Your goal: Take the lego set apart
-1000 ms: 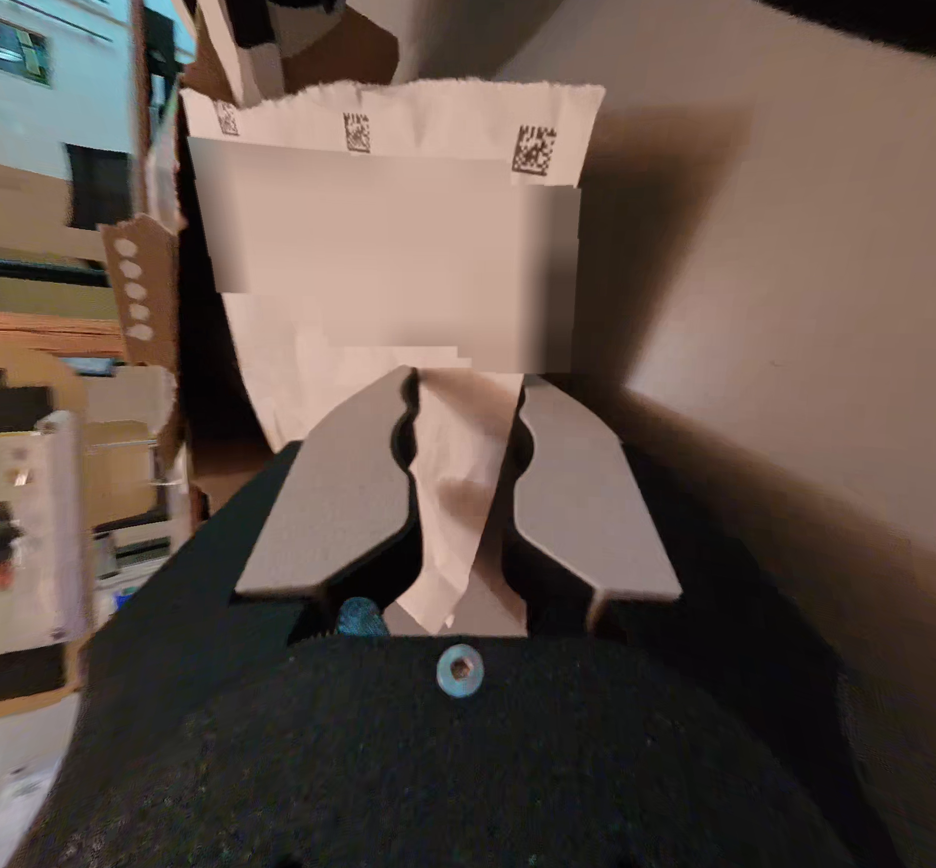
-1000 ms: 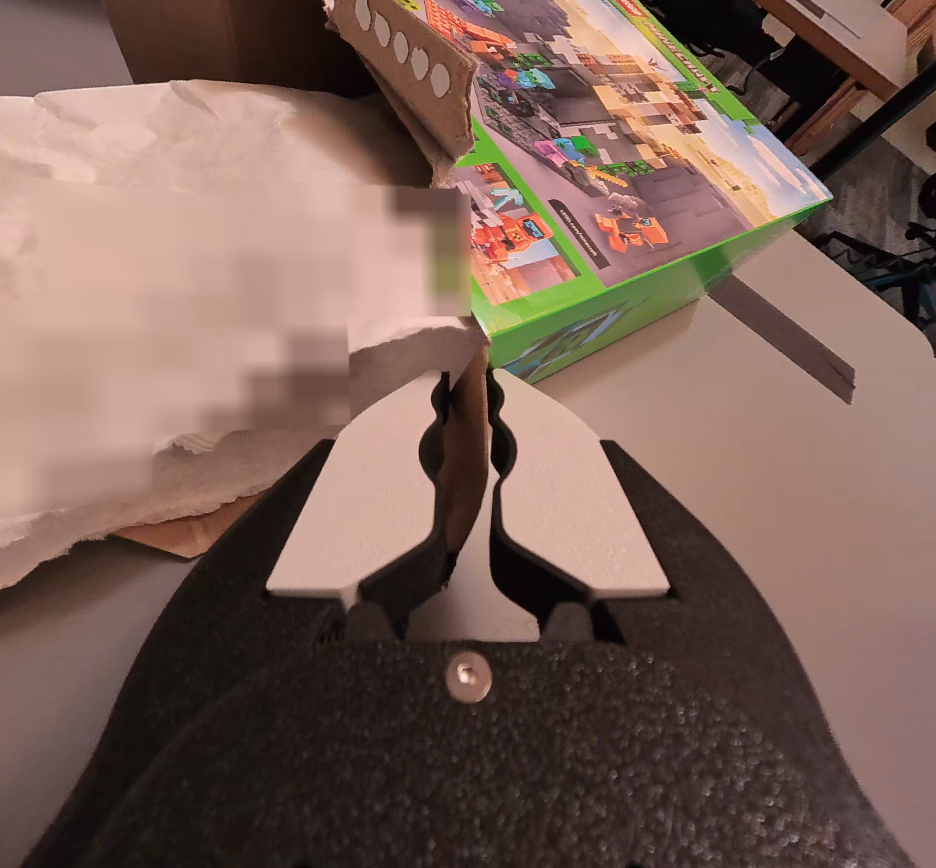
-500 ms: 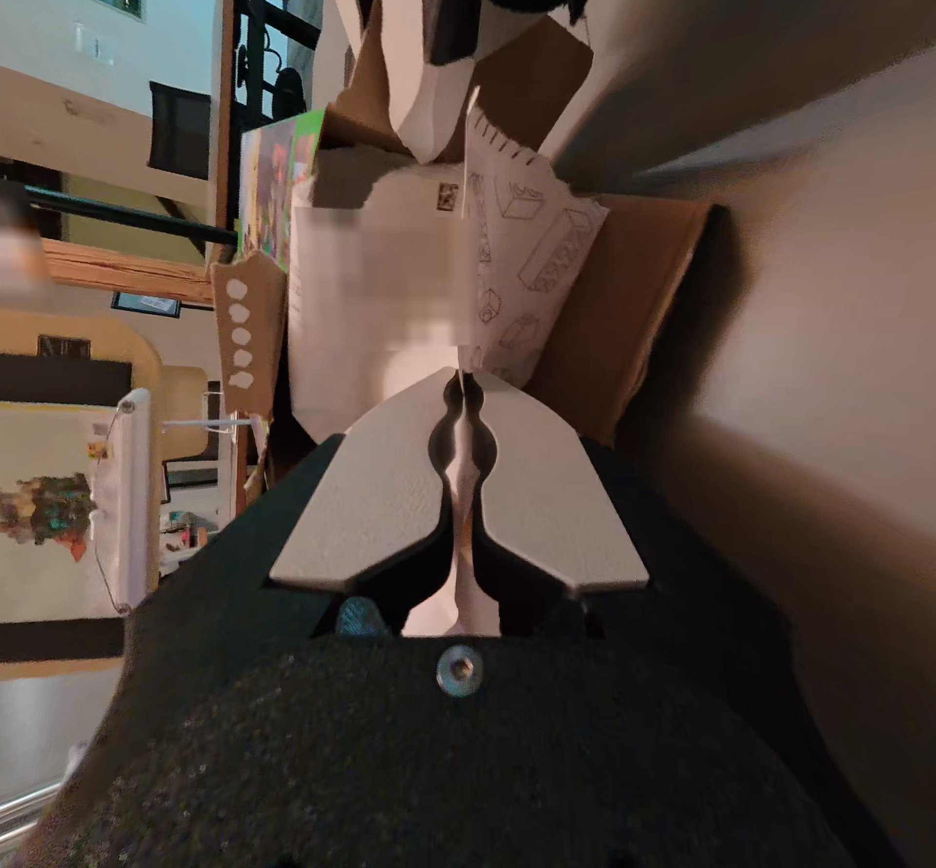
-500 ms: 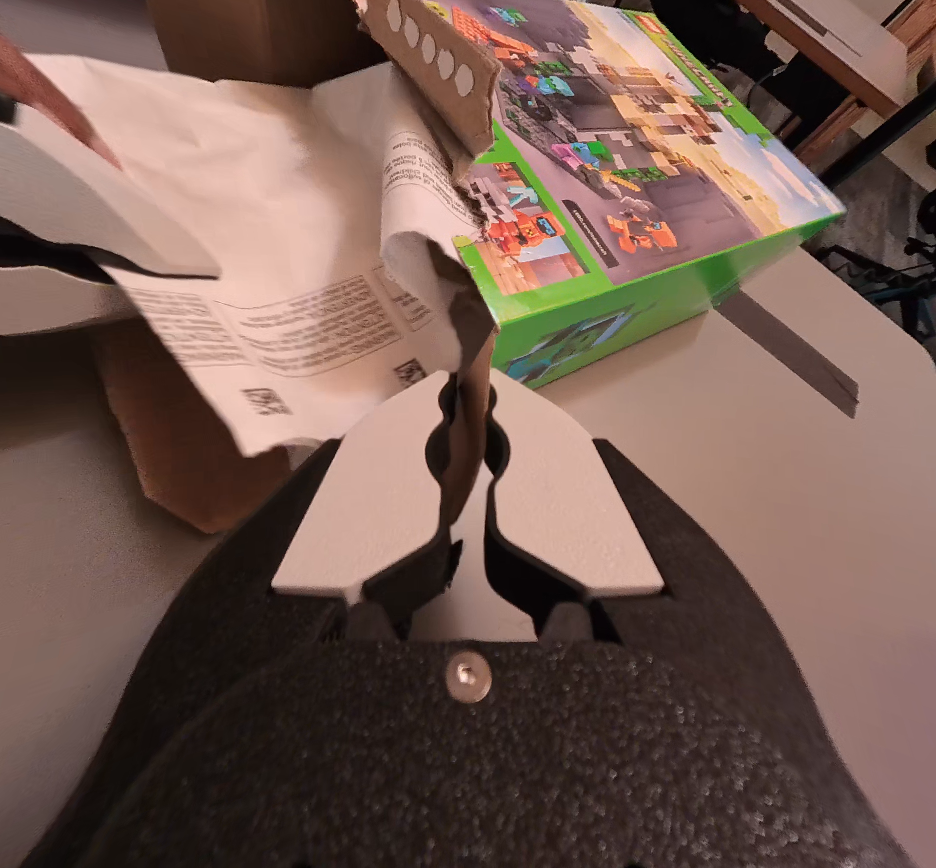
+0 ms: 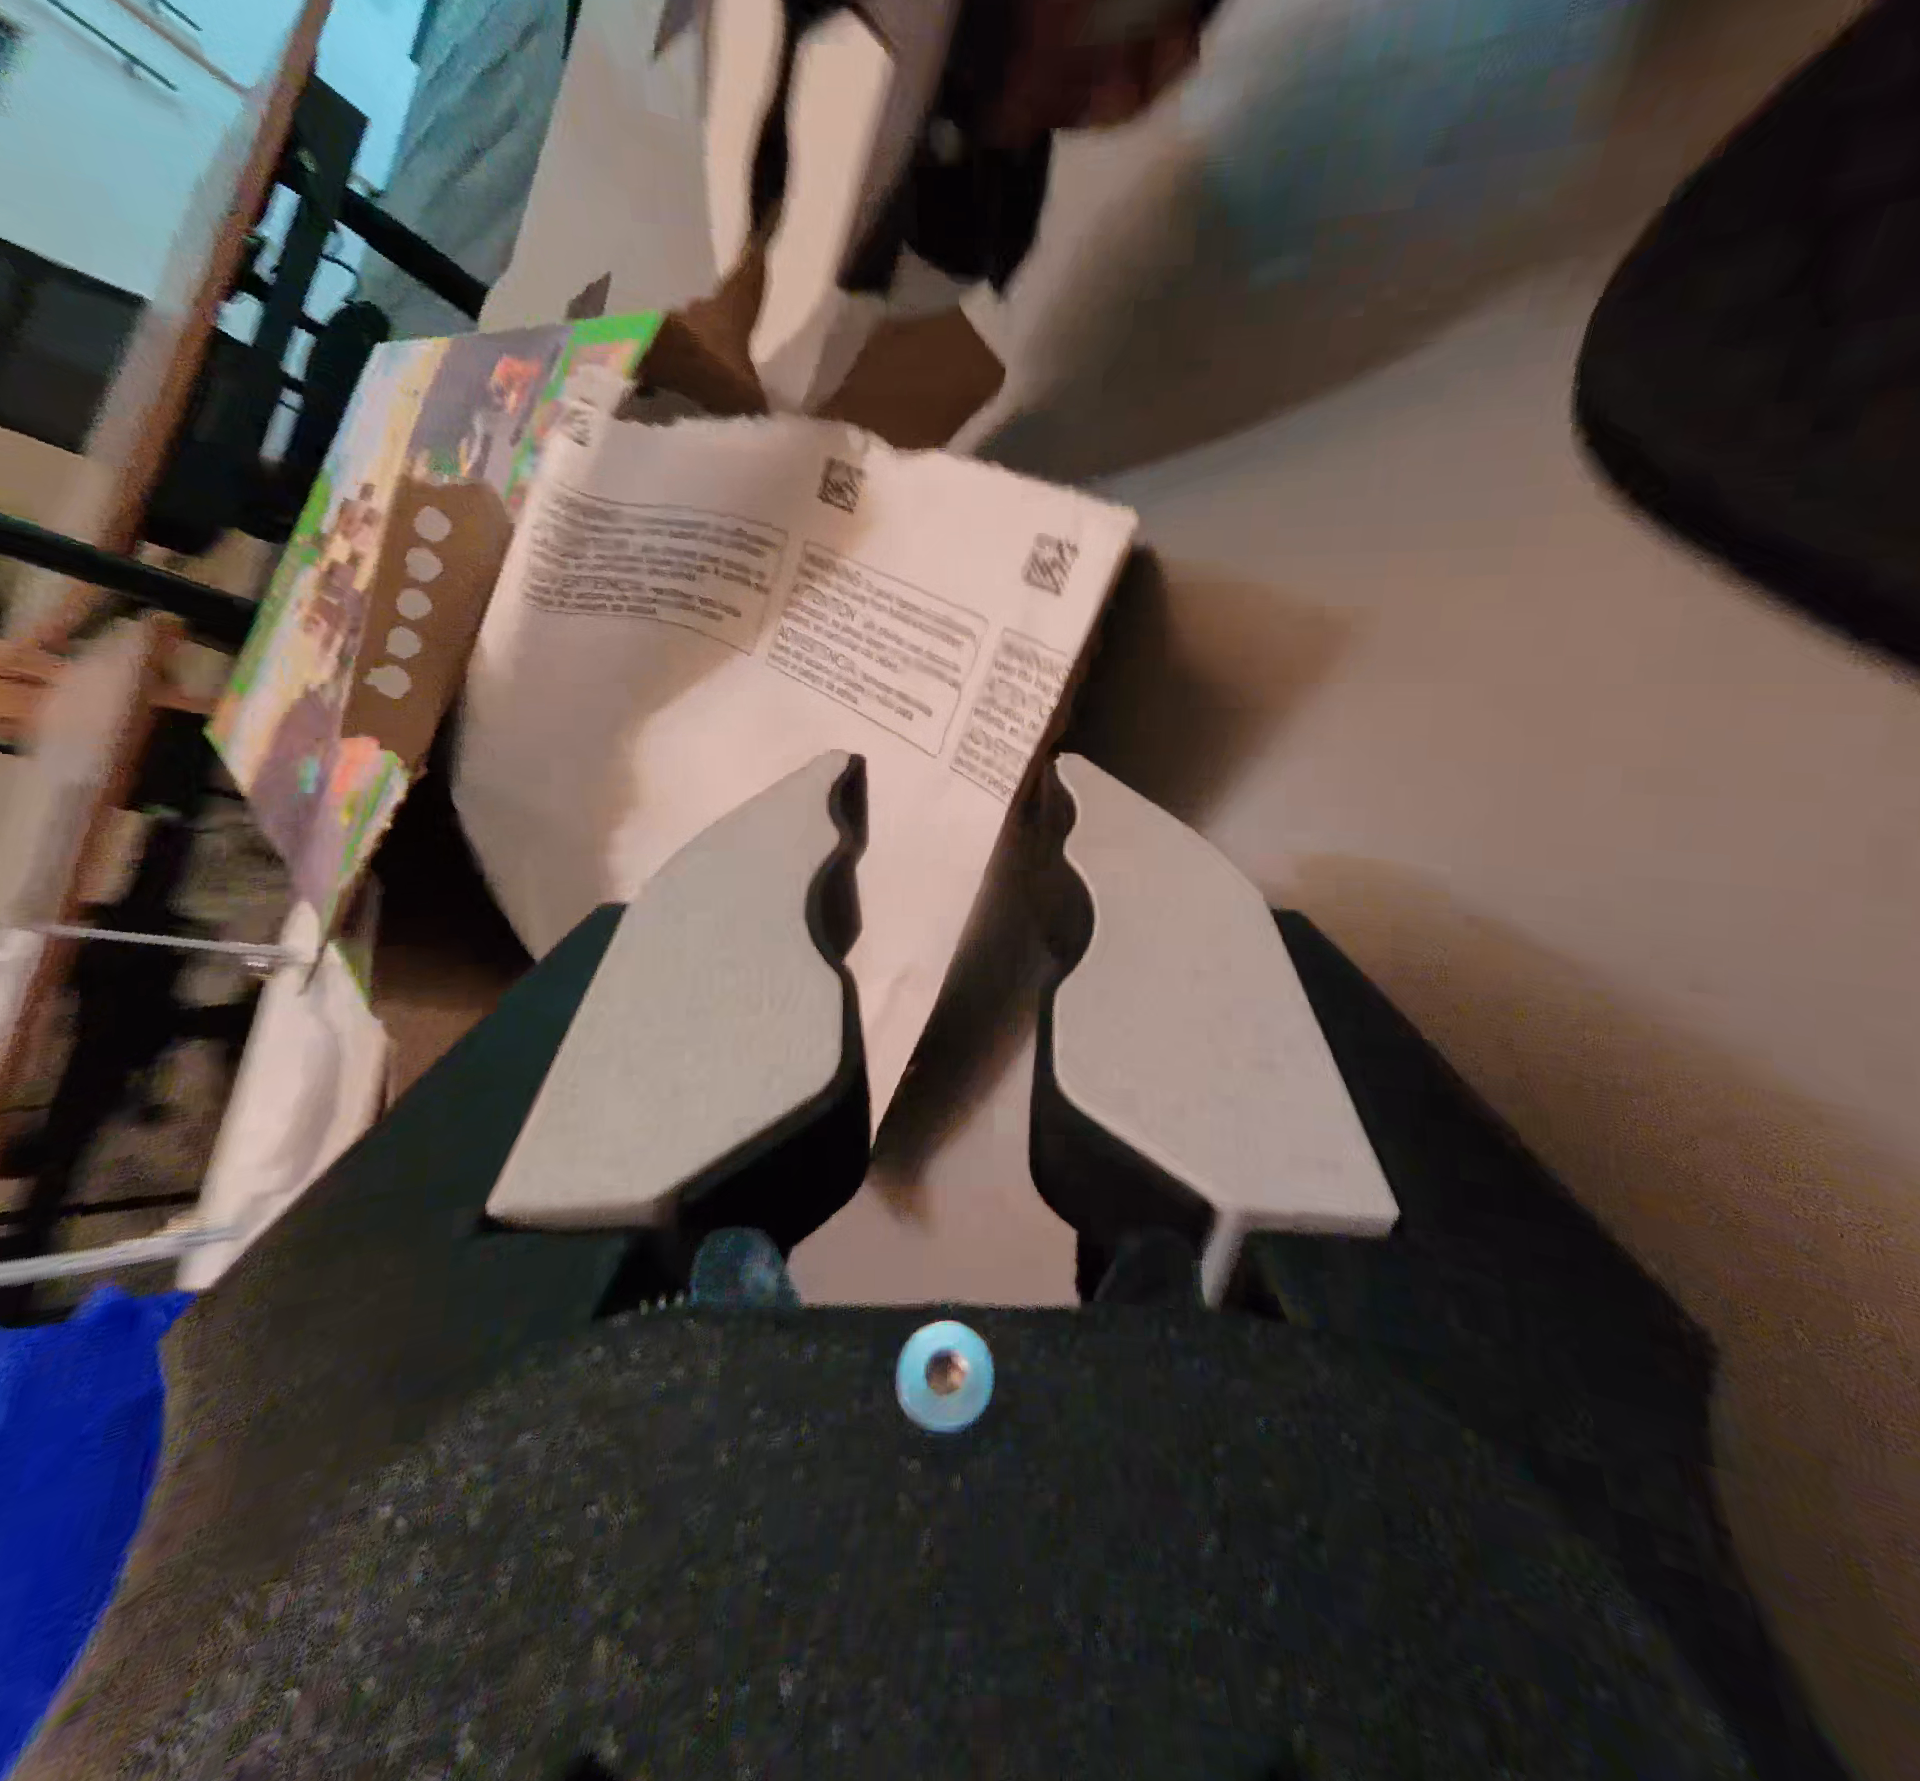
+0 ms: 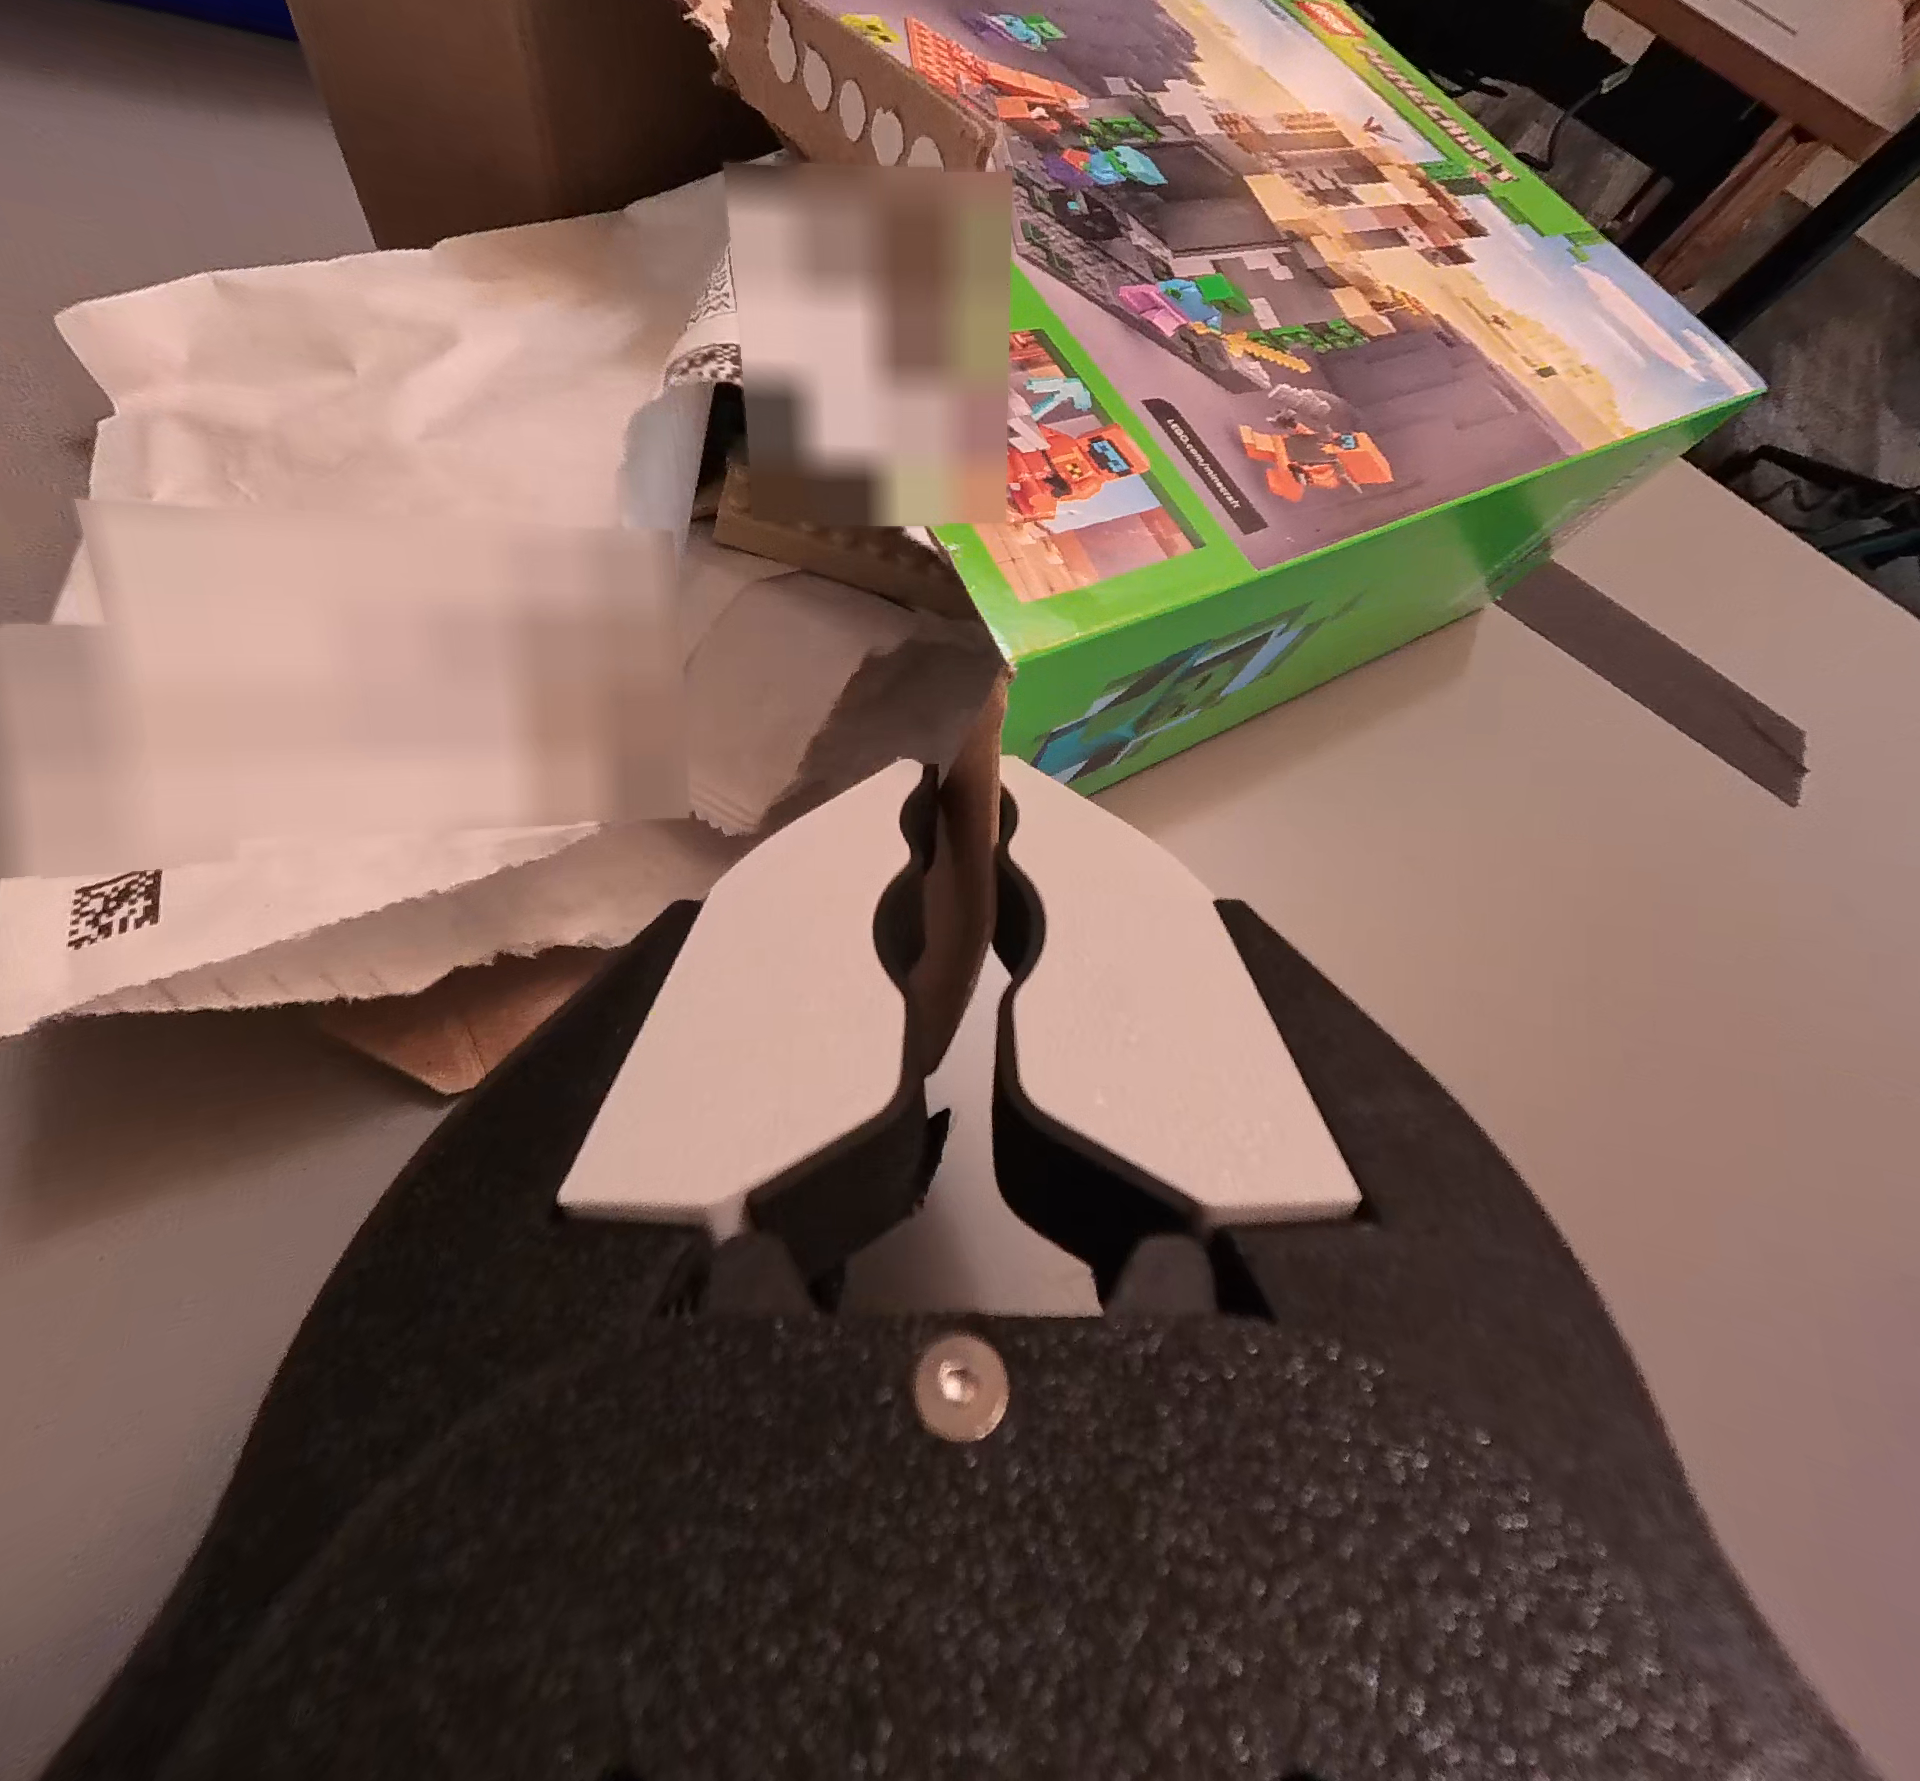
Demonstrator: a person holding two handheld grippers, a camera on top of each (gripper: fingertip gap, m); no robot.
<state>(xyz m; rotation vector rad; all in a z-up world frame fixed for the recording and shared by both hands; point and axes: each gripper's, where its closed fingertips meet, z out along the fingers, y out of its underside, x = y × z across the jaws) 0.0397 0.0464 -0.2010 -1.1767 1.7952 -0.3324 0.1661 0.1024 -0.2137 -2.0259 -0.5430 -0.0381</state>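
— While the left wrist view is smeared with motion, what can you make out on the left?

— A tilted green lego box (image 5: 343, 609), its printed face blurred, with a torn brown flap (image 5: 416, 609) punched with a row of pale holes. Right of that, a white paper bag (image 5: 748, 651) with boxed print and small square codes. The left gripper (image 5: 951, 786) stands before it, fingers apart at a narrow-to-middling gap; a corner of the bag lies between them, but they do not press on it. Whether it touches either finger I cannot tell.

— And farther right?

— Bare pale table (image 5: 1455, 796) and a dark rounded shape (image 5: 1766, 443) cut off by the edge; I cannot say what it is. At the far top, blurred dark and brown forms, too smeared to name.

— The right wrist view?

— Sharper. On the left, white paper bags (image 6: 343, 422) lie crumpled on the table (image 6: 1455, 1004), much of them under mosaic patches. One torn edge near the camera carries a square code. A tan studded plate (image 6: 821, 536) peeks out between bags and box, mostly hidden. The right gripper (image 6: 961, 786) is pinched on an upright brown cardboard flap (image 6: 961, 858) at the box's torn near corner. The box (image 6: 1299, 329) lies flat, far right of centre, its open end ragged. A grey strip (image 6: 1662, 692) sticks out beyond it on the right.
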